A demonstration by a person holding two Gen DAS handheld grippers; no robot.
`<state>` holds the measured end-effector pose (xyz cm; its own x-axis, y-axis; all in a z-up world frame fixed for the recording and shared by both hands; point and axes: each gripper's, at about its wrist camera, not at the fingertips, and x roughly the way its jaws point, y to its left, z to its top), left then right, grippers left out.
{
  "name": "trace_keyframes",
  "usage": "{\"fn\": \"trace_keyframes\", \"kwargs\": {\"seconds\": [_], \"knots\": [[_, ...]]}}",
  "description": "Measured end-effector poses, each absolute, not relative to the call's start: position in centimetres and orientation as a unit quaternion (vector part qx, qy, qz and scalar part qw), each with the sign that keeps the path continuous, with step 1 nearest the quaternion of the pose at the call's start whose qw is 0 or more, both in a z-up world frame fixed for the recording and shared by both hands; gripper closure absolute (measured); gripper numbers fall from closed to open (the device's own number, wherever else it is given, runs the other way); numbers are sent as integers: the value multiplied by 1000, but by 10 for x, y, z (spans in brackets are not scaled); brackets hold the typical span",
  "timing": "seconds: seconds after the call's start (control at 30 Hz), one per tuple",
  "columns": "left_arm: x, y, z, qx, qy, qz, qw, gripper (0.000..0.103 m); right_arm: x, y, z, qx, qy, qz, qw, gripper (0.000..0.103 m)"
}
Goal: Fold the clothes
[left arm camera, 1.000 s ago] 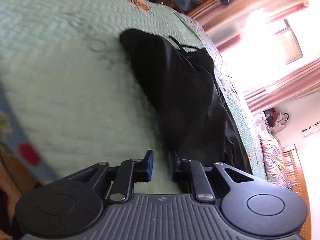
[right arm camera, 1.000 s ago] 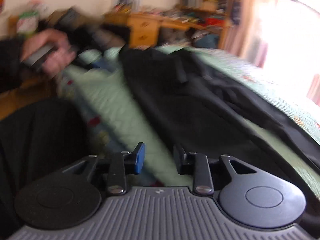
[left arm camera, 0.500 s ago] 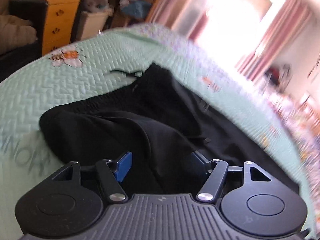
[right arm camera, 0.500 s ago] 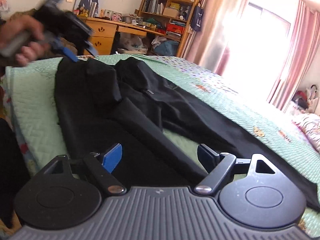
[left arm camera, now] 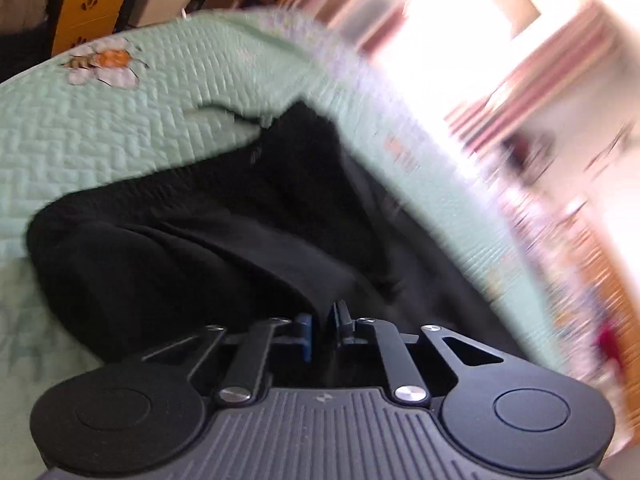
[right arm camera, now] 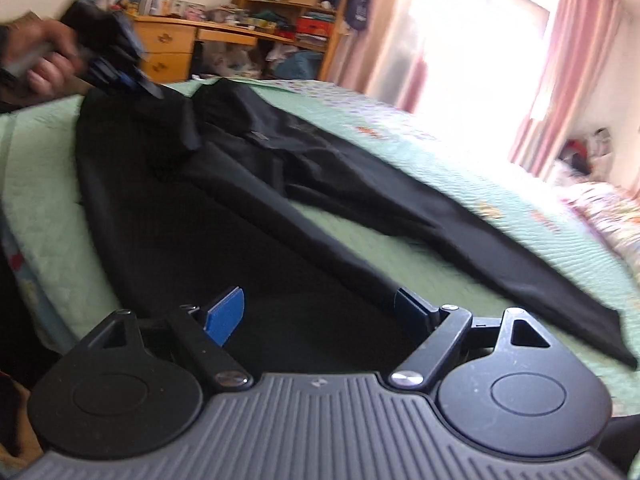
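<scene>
My left tongs [left arm camera: 323, 330] are drawn together on a fold of the black trousers [left arm camera: 224, 256]; the dark cloth runs between the blue pads and only a narrow gap shows there. In the right wrist view the same tongs [right arm camera: 150, 88] sit at the waist end of the trousers [right arm camera: 280, 184], held in my left hand [right arm camera: 44, 60], which is blurred. A flap of the waist is lifted up at that grip.

My right tongs [right arm camera: 318, 312] stand wide apart, the blue pad [right arm camera: 224, 314] on one side and the dark pad on the other, with nothing clamped. They hover low over the nearer trouser leg; I cannot tell whether they touch the cloth.

The trousers lie spread on the bed, on a pale green quilted cover [right arm camera: 460, 216]. The waist is toward the far left in the right wrist view; the two legs run toward the right, parted, with a strip of green cover between them. The farther leg ends in a cuff [right arm camera: 616, 336] near the right edge.

An embroidered bee and flower [left arm camera: 104, 62] marks the cover beyond the waist. Behind the bed stand a wooden dresser [right arm camera: 168, 50], a cluttered bookshelf [right arm camera: 296, 4] and pink curtains [right arm camera: 576, 60] beside a bright window.
</scene>
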<state>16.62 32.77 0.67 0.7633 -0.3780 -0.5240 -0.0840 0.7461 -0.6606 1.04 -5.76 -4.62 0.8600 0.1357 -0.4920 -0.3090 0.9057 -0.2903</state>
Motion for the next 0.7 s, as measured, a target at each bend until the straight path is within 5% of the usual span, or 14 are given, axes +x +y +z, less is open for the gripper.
{"fn": "trace_keyframes", "kwargs": {"seconds": [0.17,0.33,0.4,0.43,0.63,0.7], "knots": [[120,382,7,-414,292,-95,857,99,2,-90,-44,-211,229,74,947,20],[123,370,3,-399,326,-109,850,66,34,-103,-50,-252,269,60,928,20],[138,355,8,-387,325,-104,857,33,45,-98,-49,-262,269,57,925,20],[147,348,11,-380,325,-101,860,28,47,-94,-48,-261,266,61,926,20],[205,303,-3,-314,381,-118,861,29,30,-77,-55,-273,254,79,924,20],[224,288,-8,-292,400,-124,860,59,24,-77,-60,-271,258,74,925,20]]}}
